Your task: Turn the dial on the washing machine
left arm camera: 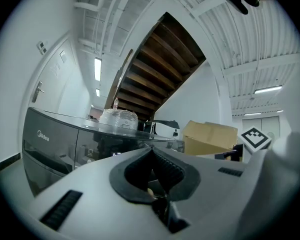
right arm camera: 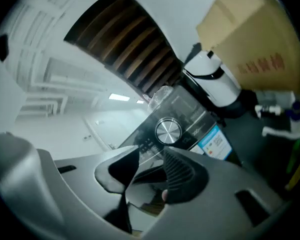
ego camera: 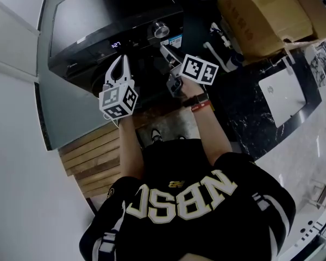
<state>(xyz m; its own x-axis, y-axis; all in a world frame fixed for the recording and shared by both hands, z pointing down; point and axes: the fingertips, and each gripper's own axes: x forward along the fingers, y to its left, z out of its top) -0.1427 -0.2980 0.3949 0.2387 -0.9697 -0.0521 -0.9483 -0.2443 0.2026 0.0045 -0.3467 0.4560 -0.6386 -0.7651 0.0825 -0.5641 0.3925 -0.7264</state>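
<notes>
The dark washing machine [ego camera: 98,20] stands in front of me, and its round silver dial [ego camera: 161,29] sits on the front panel. In the right gripper view the dial [right arm camera: 168,131] shows just beyond the jaw tips. My right gripper [ego camera: 166,51] points at the panel a little below the dial and does not touch it. Its jaws [right arm camera: 151,151] stand apart with nothing between them. My left gripper [ego camera: 121,58] hovers before the panel, left of the dial and under the lit display [ego camera: 116,45]. Its jaws [left arm camera: 150,150] meet at the tips and hold nothing.
A large cardboard box [ego camera: 261,15] and white bottles [ego camera: 223,42] stand right of the machine. A white laptop [ego camera: 282,94] lies on the dark marble counter [ego camera: 244,113]. A clear plastic bundle [left arm camera: 119,118] rests on the machine's top. A pale wall panel [ego camera: 16,64] runs along the left.
</notes>
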